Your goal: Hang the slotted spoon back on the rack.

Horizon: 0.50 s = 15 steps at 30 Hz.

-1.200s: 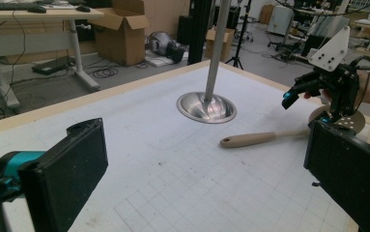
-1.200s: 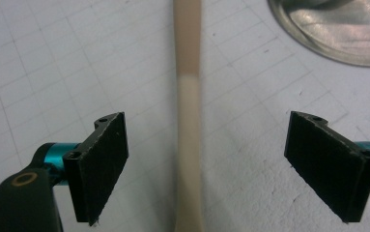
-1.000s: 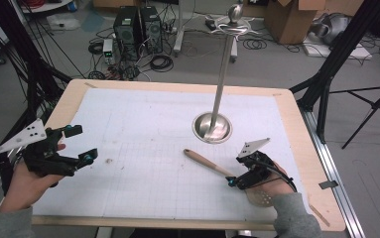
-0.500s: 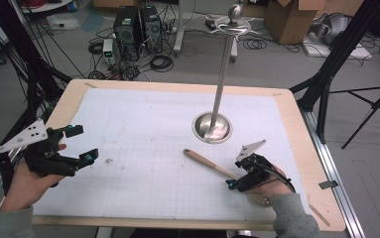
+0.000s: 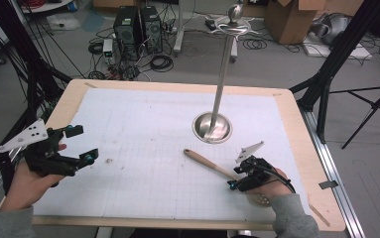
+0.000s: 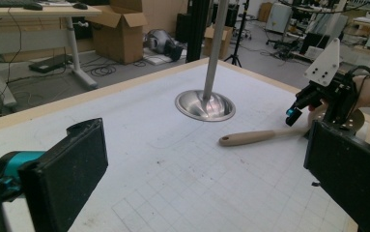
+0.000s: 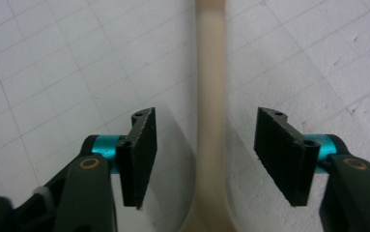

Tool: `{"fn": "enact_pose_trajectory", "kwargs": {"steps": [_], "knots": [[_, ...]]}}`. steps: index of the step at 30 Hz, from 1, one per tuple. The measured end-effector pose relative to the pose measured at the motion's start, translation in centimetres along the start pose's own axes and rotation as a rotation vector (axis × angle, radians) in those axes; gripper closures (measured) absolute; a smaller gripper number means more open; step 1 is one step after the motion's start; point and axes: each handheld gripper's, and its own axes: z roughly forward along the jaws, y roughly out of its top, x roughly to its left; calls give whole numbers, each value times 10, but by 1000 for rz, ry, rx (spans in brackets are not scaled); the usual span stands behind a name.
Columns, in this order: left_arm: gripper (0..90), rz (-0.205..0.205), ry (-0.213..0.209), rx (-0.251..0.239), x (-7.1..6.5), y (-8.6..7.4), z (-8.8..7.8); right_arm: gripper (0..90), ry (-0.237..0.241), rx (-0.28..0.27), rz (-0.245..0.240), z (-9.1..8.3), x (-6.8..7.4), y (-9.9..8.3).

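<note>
On the near right of the counter (image 5: 128,129) in the high view, the right tongs (image 5: 237,182) straddle the neck of a wooden spoon (image 5: 210,164). The spoon's handle runs up and left from these tongs toward a metal stand (image 5: 212,126); its bowl lies under the hand. The left tongs (image 5: 81,144) hover open and empty, well apart at the far left.

In the left gripper view, the wide-spread left tongs (image 6: 197,169) frame the spoon (image 6: 250,137) lying flat, handle tip toward the stand's base (image 6: 205,105).

In the right gripper view, the right tongs (image 7: 206,159) have just been closing, the spoon's handle (image 7: 210,96) between the pads but not yet touched. The grasp seems under way; next, close fully, then lift.
</note>
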Motion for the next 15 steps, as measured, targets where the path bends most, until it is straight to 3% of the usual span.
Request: {"fn": "enact_pose_trajectory", "kwargs": {"steps": [15], "knots": [[21, -1, -1, 4, 0, 0, 1, 539, -24, 50, -13, 1, 4, 1]]}}
